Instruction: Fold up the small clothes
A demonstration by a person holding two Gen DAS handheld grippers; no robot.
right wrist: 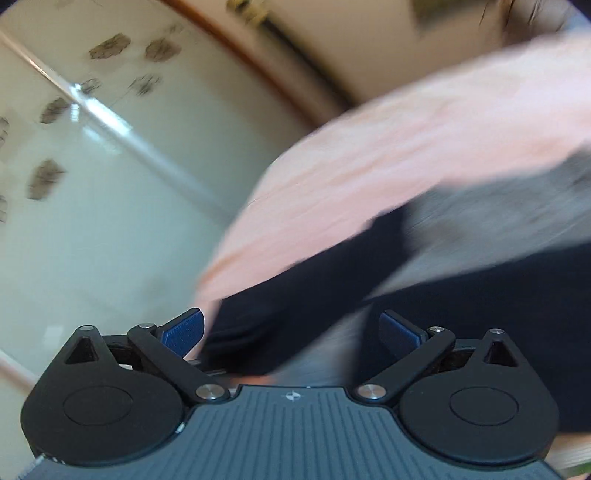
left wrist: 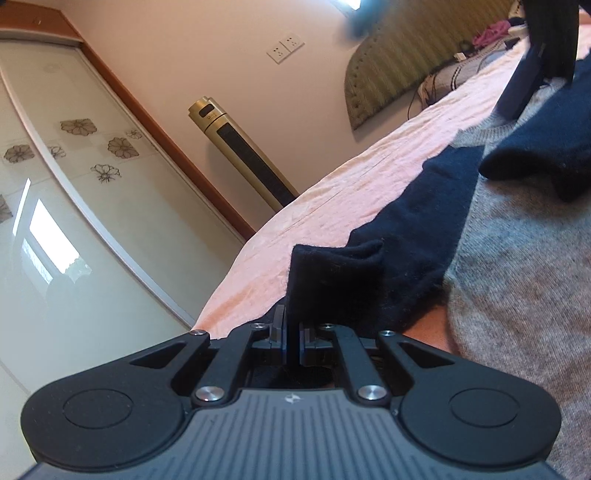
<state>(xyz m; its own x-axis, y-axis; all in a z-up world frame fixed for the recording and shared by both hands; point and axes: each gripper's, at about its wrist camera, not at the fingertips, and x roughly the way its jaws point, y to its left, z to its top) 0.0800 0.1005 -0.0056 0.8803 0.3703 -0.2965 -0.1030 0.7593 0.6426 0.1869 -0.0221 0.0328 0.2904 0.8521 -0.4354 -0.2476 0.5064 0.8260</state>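
Left gripper: your left gripper (left wrist: pixel 293 341) is clamped on a fold of the navy cloth (left wrist: pixel 354 273); the pads are pressed together with the fabric standing up between them.
Navy cloth: from your gripper it runs away as a long dark strip along the edge of the grey garment (left wrist: pixel 517 280), lying on the pink sheet (left wrist: pixel 332 206).
Second navy piece: a sock-like dark piece (left wrist: pixel 539 155) rests on top of the grey garment, farther off at upper right.
Right gripper: your right gripper (right wrist: pixel 291 332) stands wide apart, blue pads (right wrist: pixel 183 332) clear on both sides, nothing pinched. Dark cloth (right wrist: pixel 295 302) lies beyond the gap; contact cannot be told, the view is smeared.
Right gripper seen from left: a blurred black shape (left wrist: pixel 550 37) hangs over the far end of the bed (left wrist: pixel 480 81), above the clothes.
Bed: the pink sheet covers it; the grey garment is spread flat on it, taking up the right side of your left view.
Headboard: padded, olive (left wrist: pixel 399 70), at the far end with a pile of mixed clothes (left wrist: pixel 491 33) near it.
Room: tower fan (left wrist: pixel 236 147) by the wall, wardrobe door with flower prints (left wrist: pixel 74 155) on the left.
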